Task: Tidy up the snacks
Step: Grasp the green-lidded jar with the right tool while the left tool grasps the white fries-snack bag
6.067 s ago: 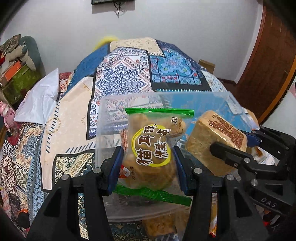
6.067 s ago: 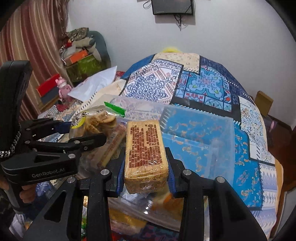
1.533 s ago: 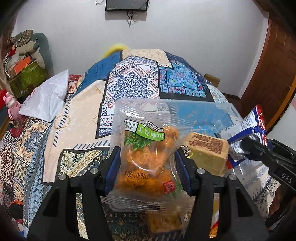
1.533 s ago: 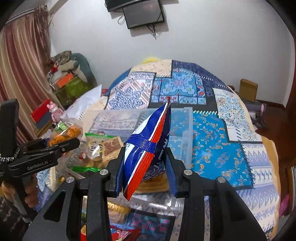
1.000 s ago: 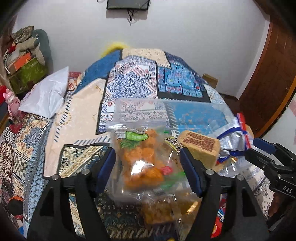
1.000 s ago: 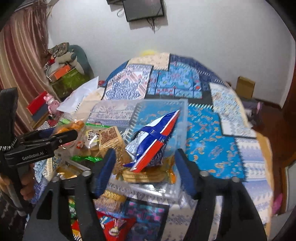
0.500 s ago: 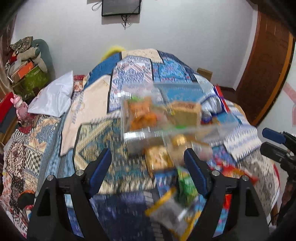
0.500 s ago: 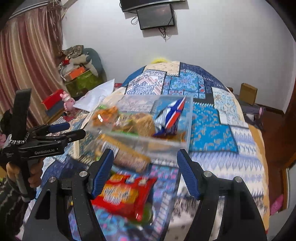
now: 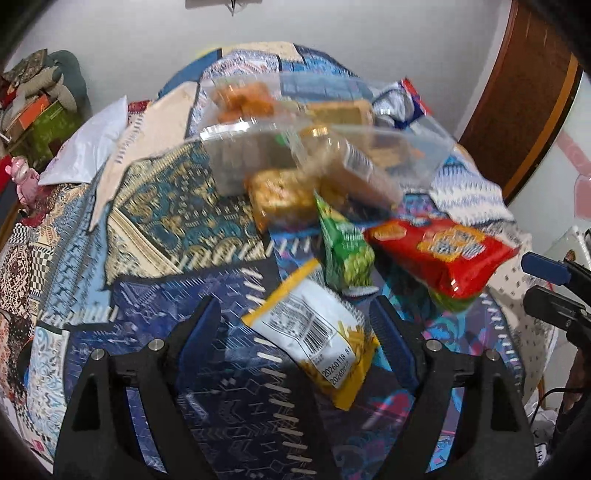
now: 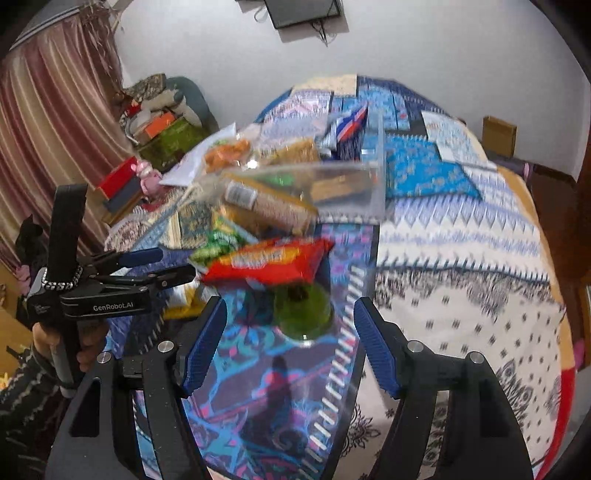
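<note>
Both grippers hang over the patterned bedspread empty-handed — the left gripper spreading wider around a yellow-and-white packet without touching, the right gripper half-open above a green packet — the clear bin of snacks beyond.

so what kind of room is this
Most likely a bedroom in a home: the snacks lie on a bed covered with a patchwork quilt, a white pillow sits at its side, and a small screen hangs on the wall beyond, beside a striped curtain.
</note>
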{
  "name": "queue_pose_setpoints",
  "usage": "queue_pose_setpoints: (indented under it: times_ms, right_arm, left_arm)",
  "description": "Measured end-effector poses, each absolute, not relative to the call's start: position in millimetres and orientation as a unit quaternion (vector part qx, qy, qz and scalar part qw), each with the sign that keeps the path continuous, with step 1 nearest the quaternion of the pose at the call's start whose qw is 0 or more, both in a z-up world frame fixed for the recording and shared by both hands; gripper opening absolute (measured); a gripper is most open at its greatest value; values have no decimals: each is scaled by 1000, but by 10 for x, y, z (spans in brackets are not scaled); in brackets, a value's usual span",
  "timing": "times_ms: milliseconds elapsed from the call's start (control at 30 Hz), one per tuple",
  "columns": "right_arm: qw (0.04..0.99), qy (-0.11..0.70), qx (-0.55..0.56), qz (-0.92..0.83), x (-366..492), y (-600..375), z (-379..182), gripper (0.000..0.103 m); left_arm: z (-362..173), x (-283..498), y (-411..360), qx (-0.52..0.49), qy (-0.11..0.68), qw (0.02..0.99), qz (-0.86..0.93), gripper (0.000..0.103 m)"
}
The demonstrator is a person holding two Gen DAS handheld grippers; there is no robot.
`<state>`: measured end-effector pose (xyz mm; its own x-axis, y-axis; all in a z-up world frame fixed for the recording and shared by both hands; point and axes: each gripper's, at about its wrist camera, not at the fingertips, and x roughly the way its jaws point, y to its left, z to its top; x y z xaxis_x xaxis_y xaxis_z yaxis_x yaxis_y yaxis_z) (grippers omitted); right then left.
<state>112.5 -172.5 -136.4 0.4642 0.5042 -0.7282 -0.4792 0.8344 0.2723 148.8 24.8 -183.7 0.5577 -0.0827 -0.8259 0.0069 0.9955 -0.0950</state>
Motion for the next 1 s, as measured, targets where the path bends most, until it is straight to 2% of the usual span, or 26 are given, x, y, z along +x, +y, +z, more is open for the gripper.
queue_pose_setpoints:
  times_ms: [133, 533, 600, 700, 800, 833, 867, 1000]
  right_arm:
    - [851, 442, 9, 283, 1142, -1666, -1498, 68]
    - [849, 451, -12, 276, 1296, -1455, -1729, 68]
    - [851, 450, -16, 272, 1328, -1437, -1748, 65]
    - [850, 450, -15, 274, 1368, -1423, -1780, 46]
    - [852, 446, -17, 275, 1357, -1422, -1790, 44]
    - [852, 445, -16, 276, 1347, -1424, -1790, 44]
    - [852, 444, -15, 276, 1344, -1431, -1791, 44]
    - [854, 444, -8, 273, 1320, -1488, -1776, 44]
  left_arm:
    - [-1929, 1436, 286, -31, 470, 882, -22, 88]
    - [-1986, 1343, 621, -77, 478, 875, -8, 88]
    - [-1999, 1390, 575, -86, 479, 874, -18, 88]
    - [-2013, 1463, 513, -88, 474, 876, -19, 88]
    - [-2032, 1515, 500, -93, 470, 878, -9, 88]
    - [-2033, 1515, 504, -94, 467, 879, -6, 85]
    - [-2029, 1505, 504, -92, 460, 883, 4, 73]
    - [-2039, 1452, 516, -77, 449, 890, 27, 52]
